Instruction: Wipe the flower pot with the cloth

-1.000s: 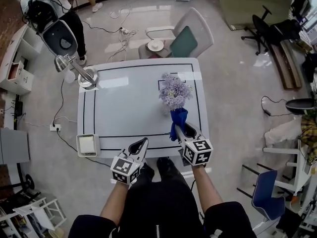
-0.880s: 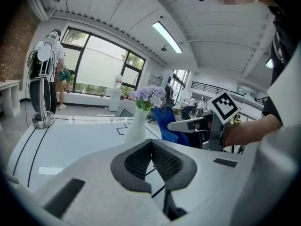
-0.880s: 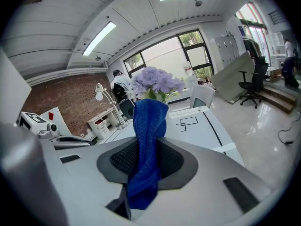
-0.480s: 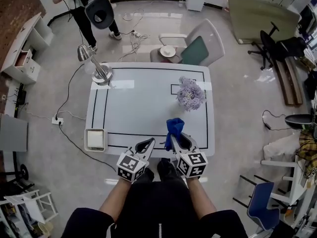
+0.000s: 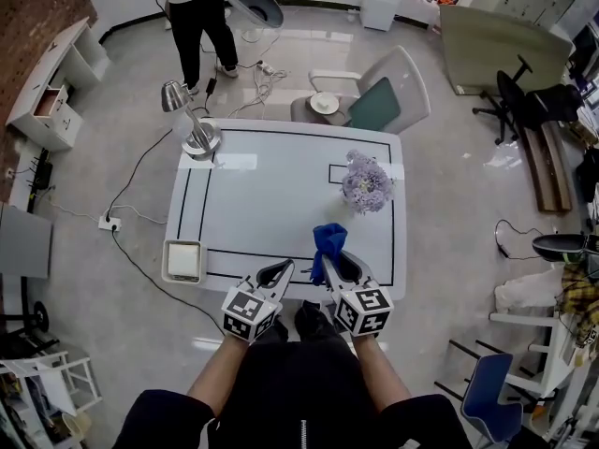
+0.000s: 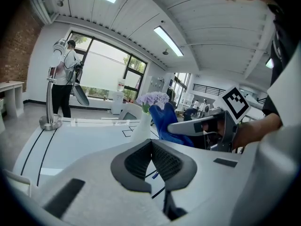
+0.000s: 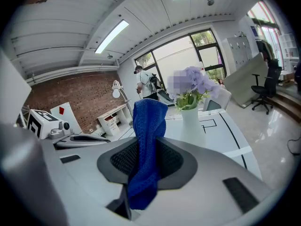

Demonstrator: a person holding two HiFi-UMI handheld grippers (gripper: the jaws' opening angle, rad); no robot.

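Flower pot (image 7: 190, 122): a slim white pot with lilac blooms is standing upright on the worktop (image 5: 262, 195), inside a marked square.
Cloth (image 5: 328, 240): it is sitting on the person's side of the flower pot, well apart from it and not touching.
Right hand-held gripper (image 5: 328, 264): the jaws are pinching the blue cloth mid-length. One end is standing up above the pads and a tail is hanging below.
Left hand-held gripper (image 5: 274, 272): the jaws are resting together with nothing between them. It is hovering further from the flower pot than the right one, at the cloth's left.
Handling, cloth: it is looking soft, light and limp. It is likely to fold around the pot wall under light pressure, so the present mid-length pinch seems adequate.
Handling, pot: it is looking smooth, hard and narrow, and top-heavy under the bouquet. It is probably breakable and easy to tip with a sideways rub.
Hold point: bracing the pot's lower body with the left hand-held gripper seems safest, keeping off the stems.
Pose: both forearms are reaching out from the torso, with the jaws pointing towards the flower pot.
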